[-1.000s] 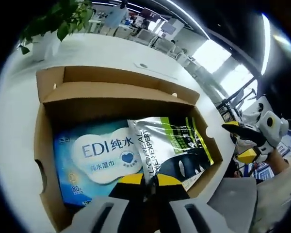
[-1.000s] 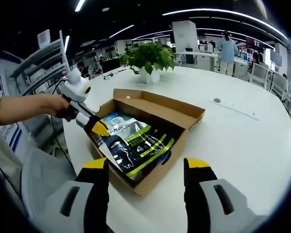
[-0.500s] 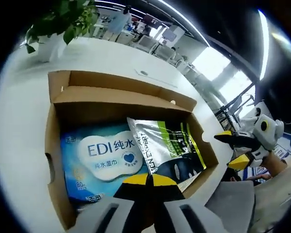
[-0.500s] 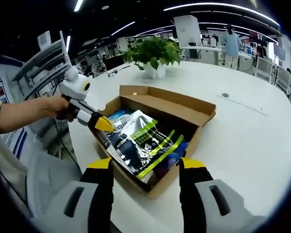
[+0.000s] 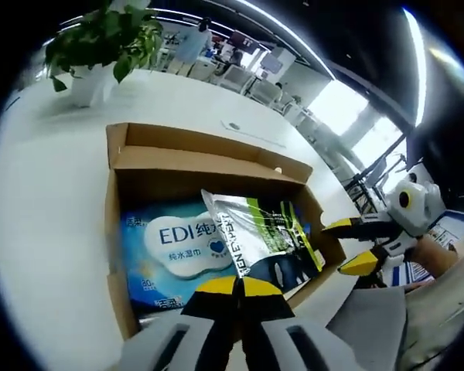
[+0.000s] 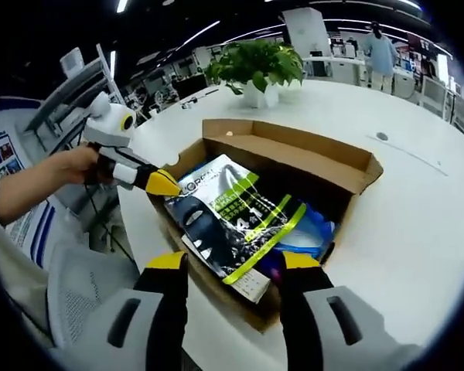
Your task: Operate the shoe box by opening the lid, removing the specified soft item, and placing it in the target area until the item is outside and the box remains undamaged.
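- cardboard shoe box (image 5: 209, 158) lies open on the white bench (image 5: 46, 193).
- left tool (image 5: 236, 287) pinches the silver-green pouch (image 5: 259, 236), tilted over blue wipes pack (image 5: 174, 243).
- right tool (image 6: 233, 264) gapes, holding nothing.

Probably an open-plan office: broad white worktop (image 6: 417, 201), potted plant (image 6: 257, 68), ceiling strip lights (image 6: 197, 32), distant desks.

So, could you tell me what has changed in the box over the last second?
The left gripper, shut on the silver-and-green pouch, has lifted it: its held edge now stands higher above the box rim in the right gripper view. The right gripper has stayed open. The blue wipes pack still lies in the open cardboard box.
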### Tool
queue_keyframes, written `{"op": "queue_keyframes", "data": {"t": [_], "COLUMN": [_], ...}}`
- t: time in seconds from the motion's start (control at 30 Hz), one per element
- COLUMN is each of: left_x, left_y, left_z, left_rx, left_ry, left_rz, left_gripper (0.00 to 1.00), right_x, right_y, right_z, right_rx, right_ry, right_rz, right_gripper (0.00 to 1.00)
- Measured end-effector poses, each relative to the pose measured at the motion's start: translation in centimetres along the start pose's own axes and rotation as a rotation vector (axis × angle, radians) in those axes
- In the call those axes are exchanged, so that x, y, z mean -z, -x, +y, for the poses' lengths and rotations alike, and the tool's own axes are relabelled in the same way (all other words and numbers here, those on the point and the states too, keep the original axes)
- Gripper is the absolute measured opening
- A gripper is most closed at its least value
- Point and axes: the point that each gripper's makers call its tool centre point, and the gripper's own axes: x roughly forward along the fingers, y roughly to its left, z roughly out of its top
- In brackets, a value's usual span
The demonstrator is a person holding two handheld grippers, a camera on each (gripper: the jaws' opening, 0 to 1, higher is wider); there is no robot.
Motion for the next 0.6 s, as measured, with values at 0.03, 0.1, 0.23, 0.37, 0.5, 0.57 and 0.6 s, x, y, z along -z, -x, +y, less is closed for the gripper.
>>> {"op": "queue_keyframes", "data": {"t": [0.03,0.1,0.23,0.37,0.5,0.57,0.6], "left_x": [0.0,0.0,-0.1,-0.1,-0.2,-0.2,-0.3], "left_y": [0.0,0.2,0.3,0.4,0.4,0.5,0.5], "left_z": [0.0,0.0,0.1,0.1,0.1,0.0,0.0], "left_rx": [-0.001,-0.002,-0.003,-0.003,-0.001,0.001,0.003], "left_ry": [-0.002,-0.006,-0.011,-0.02,-0.02,-0.021,-0.023], "left_rz": [-0.001,-0.004,-0.011,-0.011,-0.017,-0.019,-0.02], "left_gripper": [0.0,0.0,0.0,0.0,0.0,0.0,0.0], "right_x": [0.1,0.2,0.5,0.8,1.0,1.1,1.2], "right_y": [-0.3,-0.6,-1.3,-1.9,-2.4,-2.7,-2.8], "right_z": [0.1,0.1,-0.1,-0.3,-0.4,-0.4,-0.4], "right_rx": [-0.01,-0.02,-0.028,-0.03,-0.028,-0.029,-0.031], "right_ry": [-0.007,-0.016,-0.03,-0.044,-0.051,-0.064,-0.072], "right_rz": [0.011,0.026,0.057,0.091,0.11,0.12,0.123], "right_gripper": [0.42,0.42,0.41,0.41,0.4,0.4,0.4]}}
